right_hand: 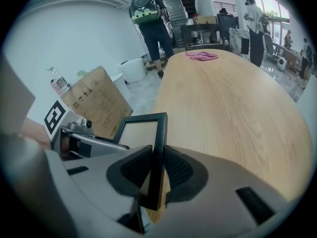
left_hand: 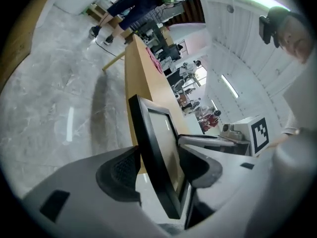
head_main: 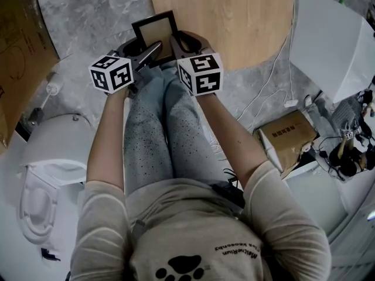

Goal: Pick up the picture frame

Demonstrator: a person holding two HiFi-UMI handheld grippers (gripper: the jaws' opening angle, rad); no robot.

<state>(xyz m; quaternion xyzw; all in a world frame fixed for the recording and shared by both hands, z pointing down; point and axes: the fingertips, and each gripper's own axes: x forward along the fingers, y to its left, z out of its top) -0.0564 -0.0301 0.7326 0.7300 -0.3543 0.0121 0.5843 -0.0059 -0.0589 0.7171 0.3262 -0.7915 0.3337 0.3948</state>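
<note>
Black rectangular picture frame (head_main: pixel 157 37) hung above the person's knees, at the light wooden table's (head_main: pixel 234 16) near edge. Right gripper (right_hand: pixel 154 168) clamped its right side. Left gripper (left_hand: pixel 158 167) gaped wide around its left side. Brown cardboard box (head_main: pixel 287 139) sat right.

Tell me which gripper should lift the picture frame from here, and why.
Right. The right gripper's fingers press both sides of the picture frame's edge, so it already has a grip. The left gripper's fingers stand apart, the frame loose between them, so it probably holds nothing.

Beige paw-print top (head_main: pixel 199 239) — speckled grey trousers (head_main: pixel 153 139)
</note>
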